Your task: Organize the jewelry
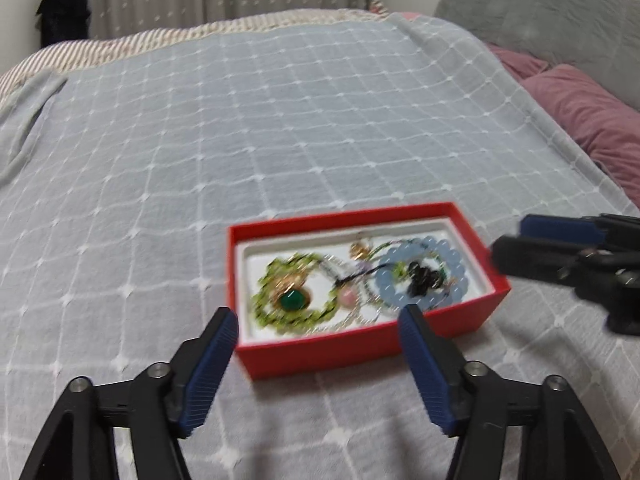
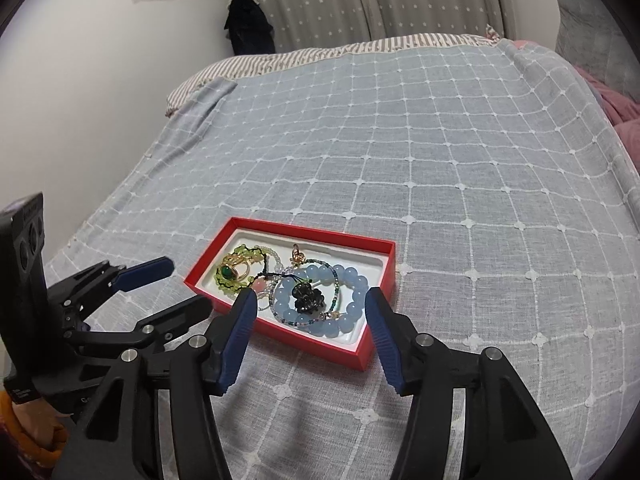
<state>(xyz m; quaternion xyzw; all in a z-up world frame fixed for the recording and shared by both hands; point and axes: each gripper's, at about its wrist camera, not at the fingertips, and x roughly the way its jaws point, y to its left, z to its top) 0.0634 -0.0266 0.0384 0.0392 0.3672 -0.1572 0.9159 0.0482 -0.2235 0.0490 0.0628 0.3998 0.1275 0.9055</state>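
A red box [image 1: 320, 352] [image 2: 320, 346] with a white lining lies on the bed. It holds a green bead bracelet [image 1: 264, 292] [image 2: 244, 250], a green-stone ring [image 1: 294, 300] [image 2: 228, 272], a pale blue bead bracelet [image 1: 456, 264] [image 2: 352, 304], a dark bead cluster [image 1: 424, 280] [image 2: 306, 298], a pink bead [image 1: 346, 296] and a gold charm [image 2: 298, 256]. My left gripper [image 1: 318, 314] [image 2: 186, 282] is open just short of the box's near left side, with nothing between its pads. My right gripper [image 2: 312, 295] [image 1: 510, 238] is open at the box's right end, also with nothing in it.
The box rests on a blue-grey checked bedspread [image 1: 280, 120] that stretches away on all sides. Pink pillows [image 1: 592, 120] and a grey headboard cushion [image 1: 540, 12] lie at the right. Curtains and a dark garment [image 2: 248, 24] stand behind the bed. A hand [image 2: 32, 432] holds the left gripper.
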